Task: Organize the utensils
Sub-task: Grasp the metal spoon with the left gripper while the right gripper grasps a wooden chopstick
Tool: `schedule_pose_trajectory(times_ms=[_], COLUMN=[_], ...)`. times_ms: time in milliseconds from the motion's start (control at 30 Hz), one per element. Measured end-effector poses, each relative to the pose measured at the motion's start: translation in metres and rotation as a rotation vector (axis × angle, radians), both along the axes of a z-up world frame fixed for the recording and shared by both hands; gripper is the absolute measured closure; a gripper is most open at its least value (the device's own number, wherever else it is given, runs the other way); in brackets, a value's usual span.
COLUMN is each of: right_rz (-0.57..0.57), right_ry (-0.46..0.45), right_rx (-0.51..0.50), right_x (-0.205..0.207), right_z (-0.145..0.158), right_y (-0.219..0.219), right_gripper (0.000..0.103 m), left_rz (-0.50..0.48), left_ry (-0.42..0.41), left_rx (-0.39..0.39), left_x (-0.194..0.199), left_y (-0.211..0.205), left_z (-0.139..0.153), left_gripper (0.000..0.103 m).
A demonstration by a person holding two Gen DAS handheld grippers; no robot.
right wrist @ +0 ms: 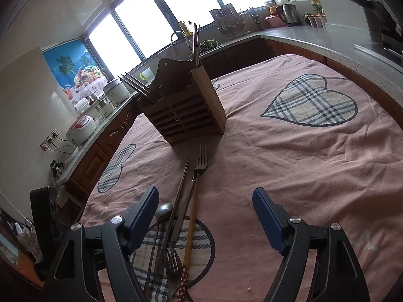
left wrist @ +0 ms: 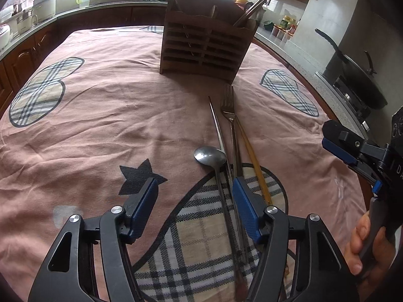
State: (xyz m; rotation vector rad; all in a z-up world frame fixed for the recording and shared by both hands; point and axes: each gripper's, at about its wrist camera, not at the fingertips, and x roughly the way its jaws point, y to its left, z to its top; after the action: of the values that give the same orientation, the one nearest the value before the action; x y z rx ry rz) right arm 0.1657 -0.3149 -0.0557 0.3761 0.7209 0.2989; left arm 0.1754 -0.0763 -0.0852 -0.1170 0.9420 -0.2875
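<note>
The worktop (left wrist: 100, 115) is covered by a wrinkled pink cloth (right wrist: 289, 156) printed with plaid hearts and a dark star. Kitchen counters run around it, carrying rice cookers, a kettle (right wrist: 289, 13) and a dark pan (left wrist: 362, 80) on a stove; bright windows stand behind. A slatted wooden utensil holder (left wrist: 206, 47) stands upright toward the far end of the cloth. Metal chopsticks (right wrist: 137, 85) lean out of one compartment and further sticks rise from another; the remaining contents are hidden by the slats. On the cloth in front of the holder, a spoon (left wrist: 210, 156), a fork (left wrist: 229, 108), a metal chopstick (left wrist: 217, 125) and a yellow-wood chopstick (left wrist: 254, 161) lie side by side, pointing toward the holder, partly over a plaid patch. The left hand-held gripper (left wrist: 195, 201) hovers above the handles, jaws partly open, nothing between the pads. The right hand-held gripper (right wrist: 205, 214), held by a hand (left wrist: 365, 244), is likewise partly open and empty, just right of the utensils.
</note>
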Motion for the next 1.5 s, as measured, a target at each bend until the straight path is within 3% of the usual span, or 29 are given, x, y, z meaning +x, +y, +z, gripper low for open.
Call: schedule_pose_trajectory(times_ms=[267,433,533,733,1067,1100,1200,1500], right_rz=[0.059,0.083,0.103,0.133,0.170,0.174,0.165,0.136], right_ry=[0.066,0.097,0.118,0.145,0.167,0.165,0.162,0.100], right_rx=[-0.021,-0.041,-0.066,-0.125,-0.245,-0.242,-0.224,-0.148], right_x=[0.029,0.042,0.052,0.070,0.089,0.088,0.084,0.058], right_z=[-0.018,-0.027,-0.033,-0.042,-0.046,-0.046,-0.043,-0.017], right_y=[0.017,0.025,0.033,0.050,0.075,0.076,0.073,0.054], right_gripper=[0.054,0.065,0.069,0.077,0.087,0.093,0.097,0.098], left_rz=[-0.030,-0.053,-0.066,-0.038,-0.024,-0.023,-0.020,-0.002], left_ry=[0.036,0.042,0.045,0.078,0.105,0.104,0.100,0.042], left_rx=[0.019,0.011,0.002,-0.070,-0.095,-0.095,-0.105,-0.138], left_x=[0.014,0.023,0.025,0.029,0.035,0.036,0.035,0.018], left_y=[-0.013,-0.016,-0.013,0.011,0.021,0.021,0.023,0.036], left_z=[-0.013,-0.013,-0.014,-0.013,-0.016,-0.016,-0.015,0.005], left_gripper=[0.059,0.088,0.096,0.098,0.098,0.098,0.098,0.099])
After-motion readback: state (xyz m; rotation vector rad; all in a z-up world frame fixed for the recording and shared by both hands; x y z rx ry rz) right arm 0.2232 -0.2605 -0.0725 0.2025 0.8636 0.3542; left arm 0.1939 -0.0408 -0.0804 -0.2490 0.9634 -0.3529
